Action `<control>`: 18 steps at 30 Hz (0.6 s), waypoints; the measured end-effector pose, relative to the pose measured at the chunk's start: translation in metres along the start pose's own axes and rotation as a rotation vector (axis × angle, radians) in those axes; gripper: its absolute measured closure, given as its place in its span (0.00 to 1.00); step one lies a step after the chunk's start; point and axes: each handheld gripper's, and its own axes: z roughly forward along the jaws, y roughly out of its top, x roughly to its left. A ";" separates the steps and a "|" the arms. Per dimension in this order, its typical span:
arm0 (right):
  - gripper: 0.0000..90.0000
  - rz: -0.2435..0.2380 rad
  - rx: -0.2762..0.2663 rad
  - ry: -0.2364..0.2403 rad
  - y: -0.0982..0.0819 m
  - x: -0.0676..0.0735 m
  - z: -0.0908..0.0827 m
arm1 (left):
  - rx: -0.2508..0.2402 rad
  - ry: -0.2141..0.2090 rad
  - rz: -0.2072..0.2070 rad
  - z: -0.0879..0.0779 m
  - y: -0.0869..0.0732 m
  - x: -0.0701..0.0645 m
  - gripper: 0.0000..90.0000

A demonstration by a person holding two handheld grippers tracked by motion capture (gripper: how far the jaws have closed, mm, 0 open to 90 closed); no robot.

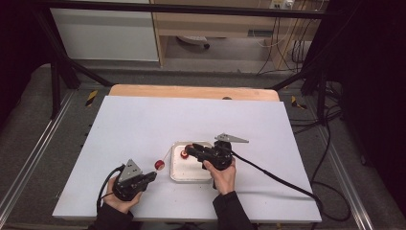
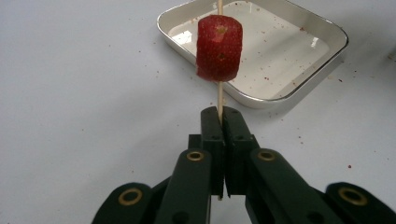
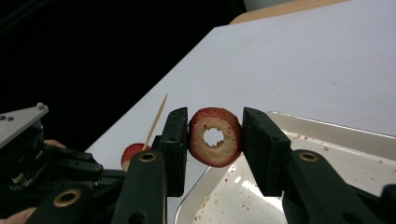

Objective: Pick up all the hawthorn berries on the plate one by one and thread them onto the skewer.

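Threading underway: my left fingers pinch the skewer with one strawberry piece, right fingers clamp a cored strawberry slice, which I judge must next meet the tip.

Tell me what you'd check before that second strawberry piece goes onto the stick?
1. Skewer clamped firm in the left gripper: ok, fingers shut on it.
2. First strawberry piece seated on the skewer: ok, with bare tip beyond it.
3. Strawberry ring held by the right gripper: ok, a finger on each side.
4. Ring's hole facing the skewer tip: cannot tell; the tip stands off to the side, apart from the ring.
5. Ring uncrushed: ok, round, hole open.
6. Tray beneath to catch drops: ok under the right gripper; the skewer is beside it.
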 end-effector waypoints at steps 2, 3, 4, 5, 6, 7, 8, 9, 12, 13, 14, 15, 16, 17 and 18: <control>0.69 0.017 -0.028 -0.001 -0.002 -0.002 -0.001 | -0.004 0.001 -0.005 0.000 0.000 -0.001 0.98; 0.69 0.019 -0.041 -0.005 -0.003 -0.003 -0.001 | -0.006 0.000 -0.008 0.001 0.001 -0.002 0.98; 0.69 0.030 -0.052 -0.006 -0.003 -0.003 -0.001 | -0.008 -0.002 -0.009 0.001 0.001 -0.002 0.98; 0.69 0.034 -0.062 -0.004 -0.004 -0.004 -0.001 | -0.010 -0.002 -0.011 0.001 0.001 -0.003 0.98; 0.69 0.039 -0.076 -0.004 -0.004 -0.004 -0.001 | -0.012 -0.001 -0.014 0.001 0.002 -0.004 0.98; 0.69 0.045 -0.085 -0.002 -0.003 -0.004 -0.001 | -0.015 -0.004 -0.014 0.001 0.002 -0.004 0.98; 0.69 0.046 -0.103 0.002 -0.003 -0.004 -0.001 | -0.018 -0.005 -0.016 0.001 0.002 -0.005 0.98; 0.69 0.052 -0.116 0.009 -0.002 -0.003 -0.001 | -0.019 -0.004 -0.017 0.002 0.002 -0.005 0.98; 0.69 0.064 -0.155 0.012 -0.001 -0.003 -0.002 | -0.022 -0.004 -0.022 0.003 0.003 -0.007 0.98; 0.69 0.068 -0.170 0.015 0.000 -0.003 -0.002 | -0.023 -0.006 -0.023 0.003 0.004 -0.008 0.98; 0.69 0.072 -0.177 0.015 0.001 -0.003 -0.002 | -0.024 -0.006 -0.026 0.004 0.004 -0.009 0.98; 0.69 0.071 -0.191 0.020 0.002 -0.003 -0.002 | -0.027 -0.006 -0.030 0.005 0.005 -0.010 0.98; 0.69 0.083 -0.203 0.024 0.002 -0.003 -0.002 | -0.027 -0.011 -0.033 0.006 0.005 -0.012 0.98; 0.69 0.086 -0.214 0.027 0.003 -0.003 -0.002 | -0.027 -0.014 -0.036 0.006 0.006 -0.013 0.98; 0.69 0.093 -0.226 0.031 0.004 -0.003 -0.002 | -0.031 -0.019 -0.039 0.007 0.007 -0.014 0.98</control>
